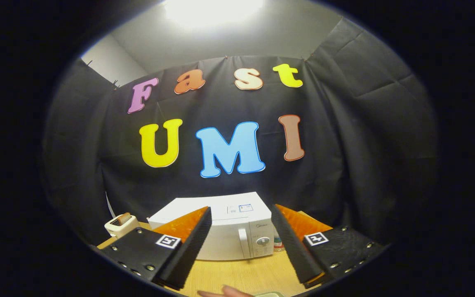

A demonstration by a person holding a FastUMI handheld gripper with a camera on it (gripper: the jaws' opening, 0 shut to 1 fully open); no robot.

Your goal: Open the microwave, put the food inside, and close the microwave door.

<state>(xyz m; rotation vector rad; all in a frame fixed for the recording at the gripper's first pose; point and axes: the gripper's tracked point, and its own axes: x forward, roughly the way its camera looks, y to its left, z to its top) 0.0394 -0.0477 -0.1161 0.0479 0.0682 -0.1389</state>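
The fingers [241, 214] stand spread wide, gripping nothing. Beyond them the white microwave [225, 231] sits door-closed on the wooden surface [237, 272], bare wood before it, a toaster [121, 225] at its left.

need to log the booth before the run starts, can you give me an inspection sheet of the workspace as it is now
surface: wooden table, bare between the jaws.
job's things: white microwave beyond the jaws, door shut, handle and knob toward its right side; a tray edge at the near table edge, contents hidden.
clutter: toaster with a slice in it, left of the microwave; a small bottle at the microwave's right.
grippers: gripper open, jaws wide apart, holding nothing, aimed at the microwave front.
cables: nothing seen.
surroundings: black cloth wall behind, bright lamp overhead; a fingertip at the near table edge.
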